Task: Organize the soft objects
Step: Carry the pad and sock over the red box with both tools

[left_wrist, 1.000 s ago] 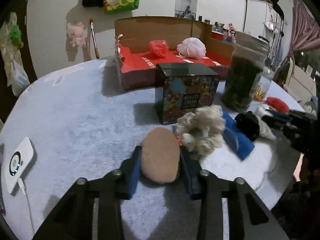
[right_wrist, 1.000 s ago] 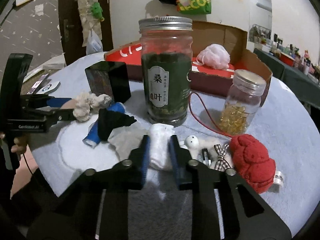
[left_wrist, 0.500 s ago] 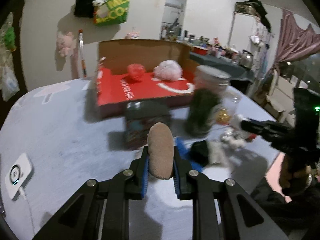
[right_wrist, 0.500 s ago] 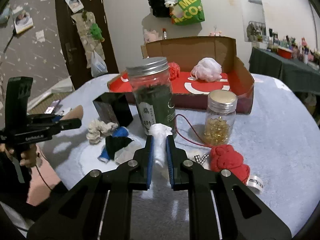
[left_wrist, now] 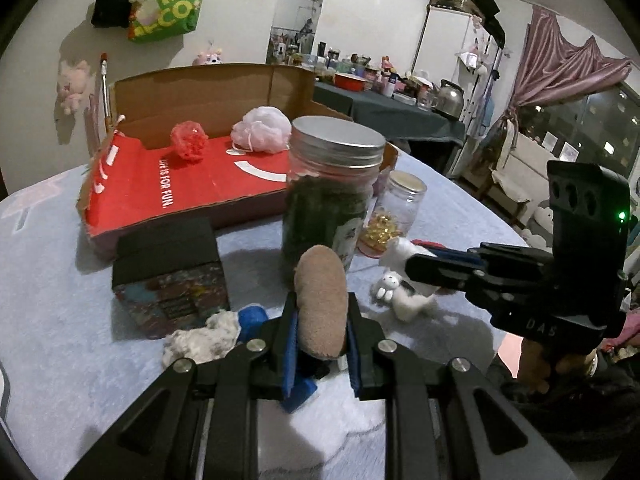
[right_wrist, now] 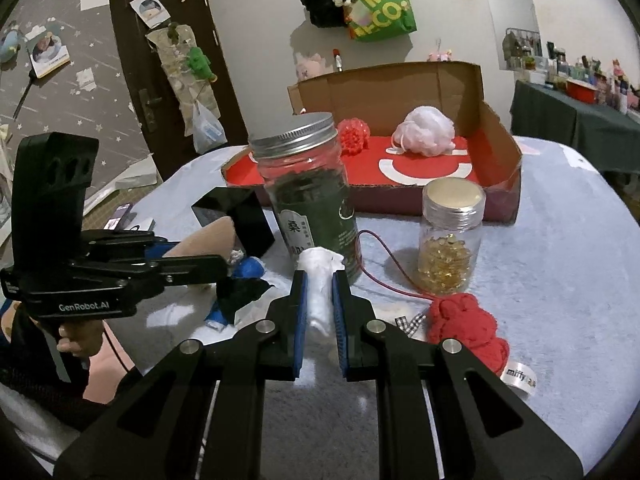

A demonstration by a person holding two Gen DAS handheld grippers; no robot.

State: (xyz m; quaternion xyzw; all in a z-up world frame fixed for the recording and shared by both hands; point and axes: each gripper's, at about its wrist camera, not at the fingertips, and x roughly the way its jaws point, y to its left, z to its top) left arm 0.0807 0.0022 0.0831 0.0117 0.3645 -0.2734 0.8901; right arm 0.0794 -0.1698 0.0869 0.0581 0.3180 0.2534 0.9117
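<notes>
1. The left gripper (left_wrist: 322,330), angled down over the table (left_wrist: 60,320), pinches a tan pad (left_wrist: 321,307); its jaws have just been closing.
2. The right gripper (right_wrist: 320,308) squeezes a white soft toy (right_wrist: 319,296).
3. Beyond the fingers, a lidded jar (right_wrist: 310,196) blocks the box (left_wrist: 192,184) printed "LIFE IS FOR FUN."
4. A red plush (right_wrist: 466,326) tagged "miffy" lies right.

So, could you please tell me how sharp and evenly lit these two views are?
Left wrist view: sharp, heavy fisheye bending, dark corners, a soft shadow beside the black patterned box. Right wrist view: also sharp, with slight glare on the tall green-filled glass jar.
</notes>
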